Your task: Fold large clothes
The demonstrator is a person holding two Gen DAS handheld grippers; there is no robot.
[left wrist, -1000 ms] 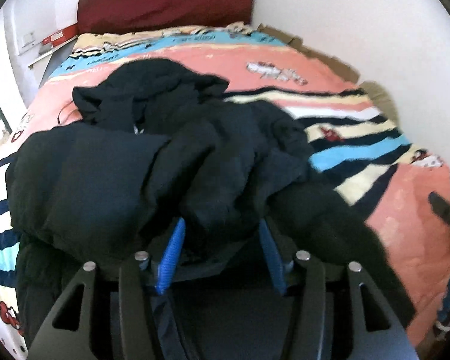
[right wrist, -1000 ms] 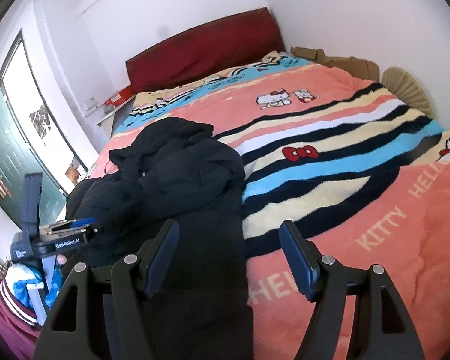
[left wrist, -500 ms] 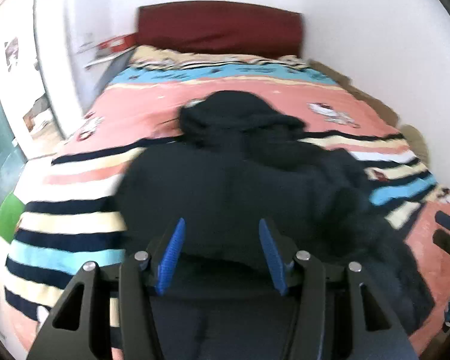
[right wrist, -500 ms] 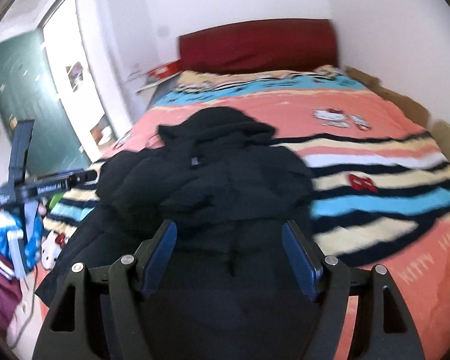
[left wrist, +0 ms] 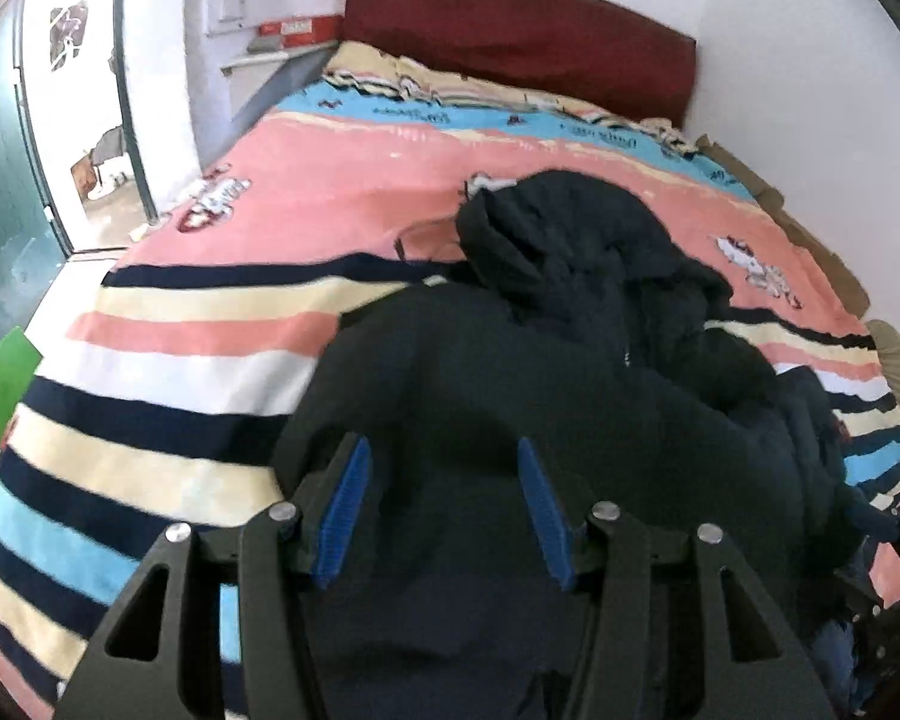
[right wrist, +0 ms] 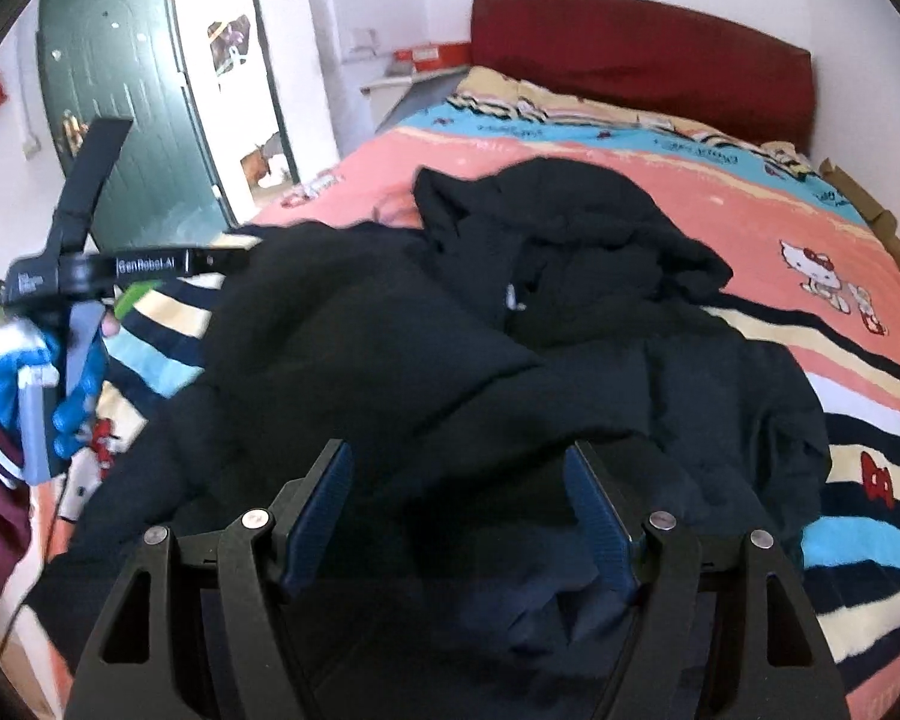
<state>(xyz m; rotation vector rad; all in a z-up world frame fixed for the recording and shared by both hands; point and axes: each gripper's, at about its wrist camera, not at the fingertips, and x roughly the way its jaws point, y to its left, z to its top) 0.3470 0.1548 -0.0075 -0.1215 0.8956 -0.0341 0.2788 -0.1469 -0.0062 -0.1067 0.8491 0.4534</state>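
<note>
A large black hooded jacket (left wrist: 570,372) lies crumpled on the striped bed, hood toward the headboard. It also shows in the right wrist view (right wrist: 510,372). My left gripper (left wrist: 441,498) is open, its blue pads wide apart just above the jacket's near part, with nothing between them. My right gripper (right wrist: 459,510) is open, hovering over the jacket's near hem. The left gripper's body (right wrist: 108,267), held in a blue-gloved hand, shows at the left of the right wrist view.
The bed carries a striped pink, blue, cream and navy Hello Kitty blanket (left wrist: 270,228). A dark red headboard (left wrist: 510,30) stands at the far end. A white wall runs along the right. A green door (right wrist: 126,96) and doorway lie left.
Both grippers swung left and pulled back toward the foot of the bed. The left gripper's jaws, which had jacket fabric between them, now stand open and empty. The jacket lies more spread.
</note>
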